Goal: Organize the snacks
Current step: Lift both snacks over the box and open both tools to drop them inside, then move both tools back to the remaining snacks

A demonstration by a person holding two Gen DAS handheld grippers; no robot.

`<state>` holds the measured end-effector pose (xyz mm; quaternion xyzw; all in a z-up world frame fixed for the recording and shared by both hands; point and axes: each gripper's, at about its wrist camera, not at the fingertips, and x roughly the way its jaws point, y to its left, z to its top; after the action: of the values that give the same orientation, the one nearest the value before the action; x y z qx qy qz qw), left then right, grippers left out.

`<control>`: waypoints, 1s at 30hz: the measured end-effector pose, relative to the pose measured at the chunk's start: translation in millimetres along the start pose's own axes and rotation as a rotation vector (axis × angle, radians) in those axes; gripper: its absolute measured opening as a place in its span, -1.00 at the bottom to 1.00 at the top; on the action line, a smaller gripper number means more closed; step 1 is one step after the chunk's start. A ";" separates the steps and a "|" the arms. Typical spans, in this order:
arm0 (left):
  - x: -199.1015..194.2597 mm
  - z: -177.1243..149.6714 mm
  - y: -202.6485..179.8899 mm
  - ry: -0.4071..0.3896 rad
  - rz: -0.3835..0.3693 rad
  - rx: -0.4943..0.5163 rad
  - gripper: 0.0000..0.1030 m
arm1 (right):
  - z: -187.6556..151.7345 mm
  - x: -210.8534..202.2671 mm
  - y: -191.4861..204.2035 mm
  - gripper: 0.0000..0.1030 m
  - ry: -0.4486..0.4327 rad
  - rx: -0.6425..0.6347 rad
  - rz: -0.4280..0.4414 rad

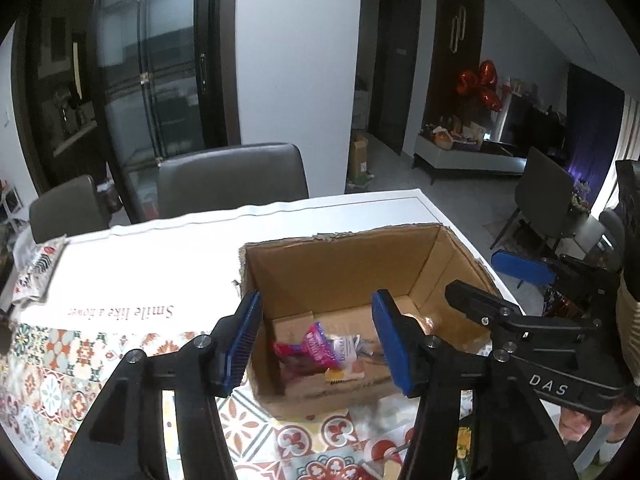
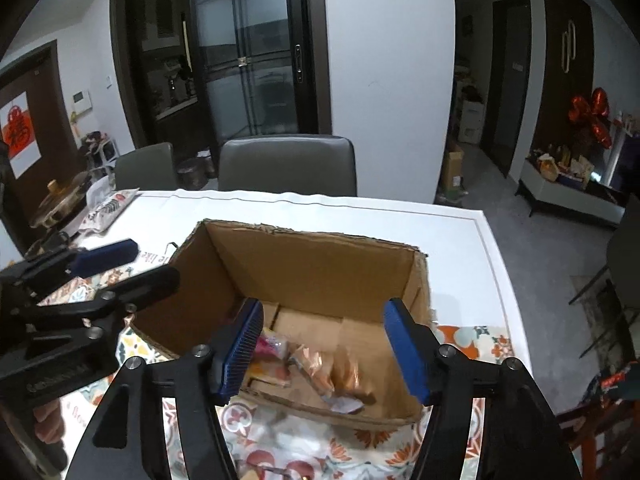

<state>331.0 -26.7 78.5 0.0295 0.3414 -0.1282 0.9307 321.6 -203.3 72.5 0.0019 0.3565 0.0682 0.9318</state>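
**Both tools over the box, empty**

Left tool (image 1: 316, 338) and right tool (image 2: 322, 346) stand part-open, holding nothing, above the open brown cardboard box (image 1: 340, 264) on the counter (image 1: 160, 264). Pink snack packet (image 1: 316, 346) and orange-wrapped snacks (image 2: 340, 368) lie inside. Drop seemingly done; next, fetch another snack.

An open-topped cardboard box (image 2: 320, 272) sits on a white table (image 1: 180, 264). Its 4 upright walls block entry from the sides; only the top is open. Snack packets (image 1: 320, 348) cover part of its floor. Beyond the box, bare tabletop runs to 2 grey chairs (image 2: 288, 166).
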 end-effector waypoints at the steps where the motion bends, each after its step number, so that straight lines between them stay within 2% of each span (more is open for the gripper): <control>1: -3.8 -1.6 -0.9 -0.008 0.005 0.004 0.11 | -1.9 -4.0 0.5 0.24 -0.008 -0.002 0.000; 14: -71.0 -36.1 -15.7 -0.107 0.004 0.008 0.16 | -40.4 -69.5 14.6 0.24 -0.111 -0.004 0.017; 23: -92.4 -67.5 -35.7 -0.110 -0.037 0.022 0.17 | -72.1 -99.6 12.2 0.24 -0.145 0.008 0.014; 30: -96.7 -97.3 -51.1 -0.086 -0.037 0.017 0.17 | -105.4 -108.2 6.2 0.24 -0.121 0.001 0.000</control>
<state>185.8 -41.1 67.9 0.0253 0.3007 -0.1495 0.9416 171.1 -215.7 66.2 0.0063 0.2995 0.0677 0.9517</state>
